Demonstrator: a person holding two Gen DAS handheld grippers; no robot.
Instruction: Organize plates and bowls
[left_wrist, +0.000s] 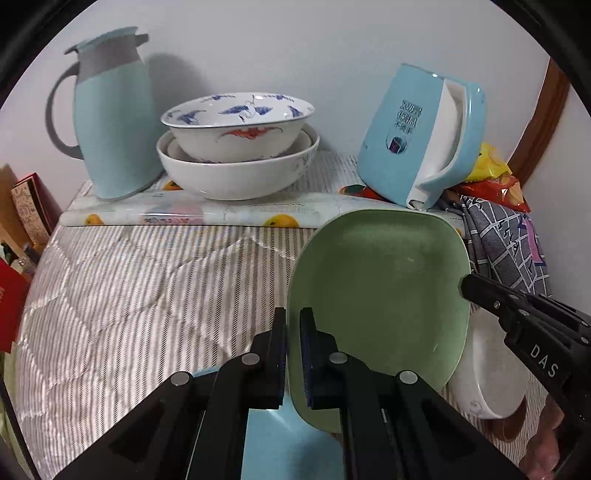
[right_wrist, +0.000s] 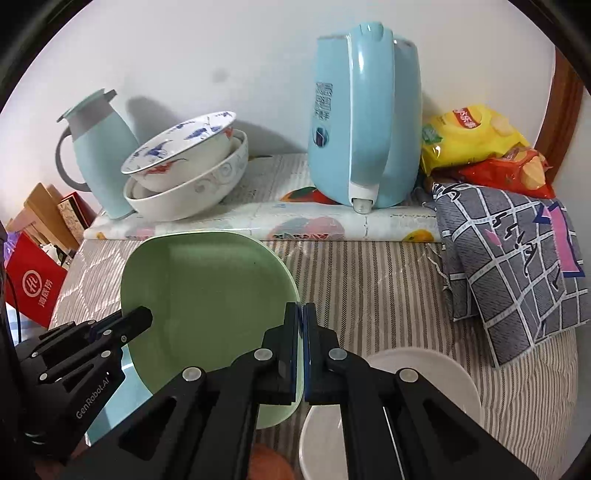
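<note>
A green square plate (left_wrist: 380, 288) (right_wrist: 207, 295) hangs tilted above the striped bedcover, held at two opposite rims. My left gripper (left_wrist: 293, 317) (right_wrist: 146, 317) is shut on its left rim. My right gripper (right_wrist: 303, 314) (left_wrist: 466, 286) is shut on its right rim. Under the green plate lies a light blue plate (left_wrist: 288, 435) (right_wrist: 107, 406), mostly hidden. A white bowl (right_wrist: 424, 373) (left_wrist: 487, 384) sits just to the right of it. At the back, a crane-patterned bowl (left_wrist: 236, 122) (right_wrist: 181, 147) rests tilted inside a larger white bowl (left_wrist: 236, 177) (right_wrist: 188, 195).
A light blue thermos jug (left_wrist: 110, 122) (right_wrist: 99, 158) and a light blue kettle (left_wrist: 417, 136) (right_wrist: 365, 122) flank the stacked bowls on a raised fruit-print mat (right_wrist: 258, 221). Snack bags (right_wrist: 476, 140) and a grey checked cloth (right_wrist: 517, 266) lie at the right. A red box (right_wrist: 33, 291) stands at the left edge.
</note>
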